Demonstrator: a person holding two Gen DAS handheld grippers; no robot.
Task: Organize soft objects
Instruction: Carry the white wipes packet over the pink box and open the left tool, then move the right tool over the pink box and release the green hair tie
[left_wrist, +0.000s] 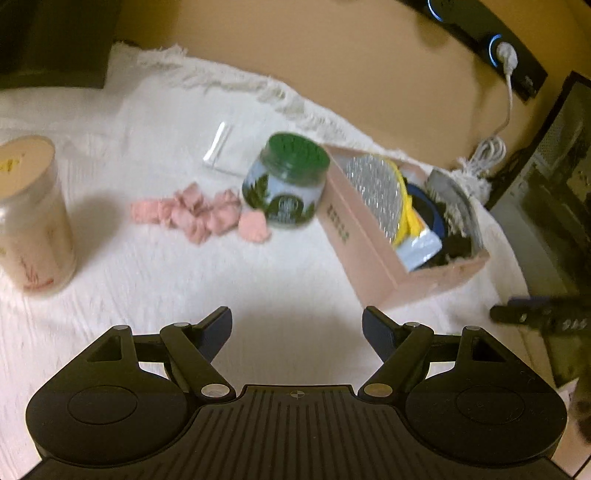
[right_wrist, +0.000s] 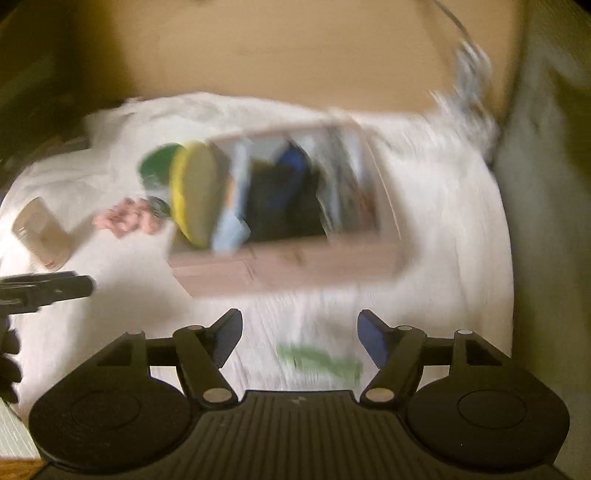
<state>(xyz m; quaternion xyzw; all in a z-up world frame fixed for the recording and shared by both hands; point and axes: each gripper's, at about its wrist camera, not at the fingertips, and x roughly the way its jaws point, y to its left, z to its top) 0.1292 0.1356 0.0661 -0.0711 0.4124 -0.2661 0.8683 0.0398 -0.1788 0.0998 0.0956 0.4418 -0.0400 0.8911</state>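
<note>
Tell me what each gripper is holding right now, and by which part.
Nothing is held. The left gripper stands open over bare white cloth. The right gripper is open too; a blurred green thing lies on the cloth between its fingers, ungripped.

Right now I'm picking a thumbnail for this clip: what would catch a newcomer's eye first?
Probably the green-lidded jar, tilted at mid-cloth against the open pink box, which is crammed with a yellow-rimmed pad and blue items. Next, the crumpled pink scrunchie just left of the jar on the white cloth, and the tall pale canister at far left.
</note>
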